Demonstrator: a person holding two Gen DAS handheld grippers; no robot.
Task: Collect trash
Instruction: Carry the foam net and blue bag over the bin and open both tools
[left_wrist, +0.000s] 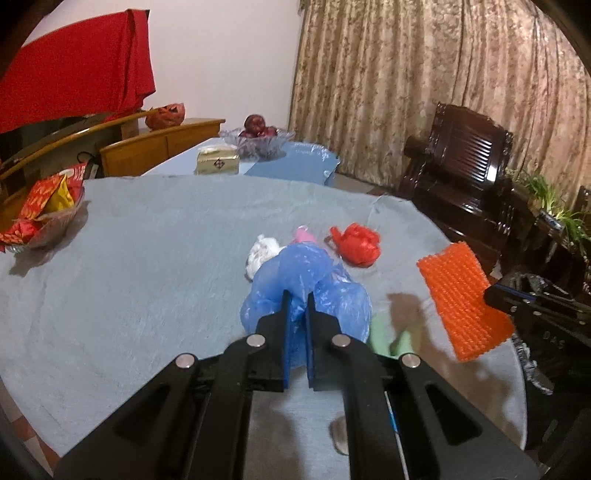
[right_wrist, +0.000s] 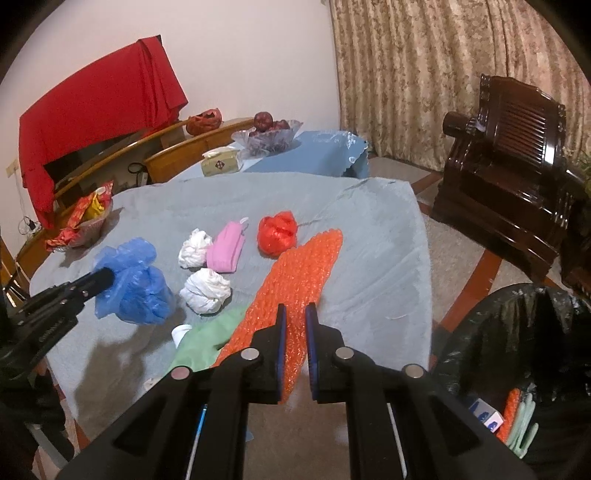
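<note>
Grey table cloth (right_wrist: 369, 236) carries the trash: left gripper (left_wrist: 297, 306) pinches the blue bag (left_wrist: 317, 280), right gripper (right_wrist: 295, 317) clamps the orange mesh (right_wrist: 295, 273), likely for the black bin (right_wrist: 517, 332) at 4 o'clock.

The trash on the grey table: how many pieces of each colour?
White: 2, paper wads
Blue: 1, plastic bag
Pink: 1, mask
Red: 1, crumpled bag
Orange: 1, foam net
Green: 1, sheet
Total: 7
</note>
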